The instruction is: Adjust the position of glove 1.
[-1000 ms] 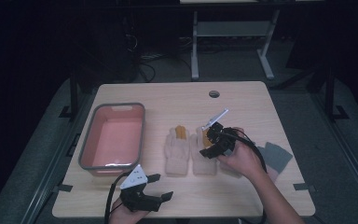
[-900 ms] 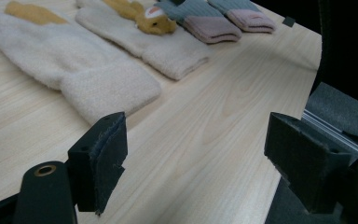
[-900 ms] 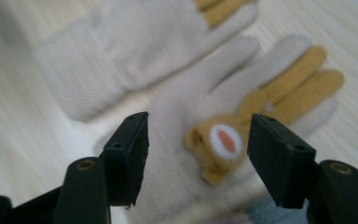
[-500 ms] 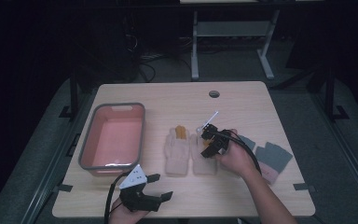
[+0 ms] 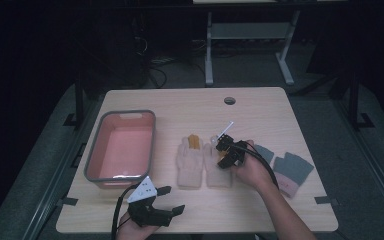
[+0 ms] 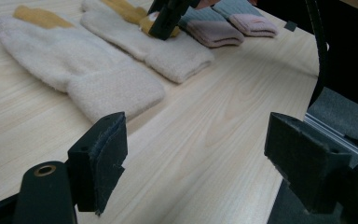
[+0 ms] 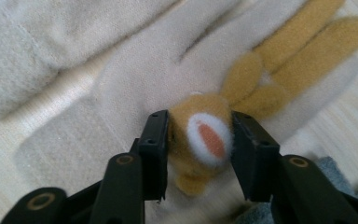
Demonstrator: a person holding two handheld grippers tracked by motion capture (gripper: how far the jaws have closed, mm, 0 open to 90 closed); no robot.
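fuzzy glove [image 7: 135, 84] now between closing fingers [image 7: 154, 140]

The right hand-held gripper [image 5: 223, 156] has come down onto the right-hand cream glove [image 5: 217, 165], its jaws just closing around the glove's yellow plush piece [image 7: 200, 140], pads now against its sides.

— What sits between the right gripper [image 7: 199, 140]'s jaws?
— A tan animal patch [image 7: 201, 140] with a white-and-orange spot, sewn on a cream glove [image 7: 135, 79]. The jaws have just been closing and press it from both sides.
— Under it?
— Pale wood table [image 7: 349, 121].
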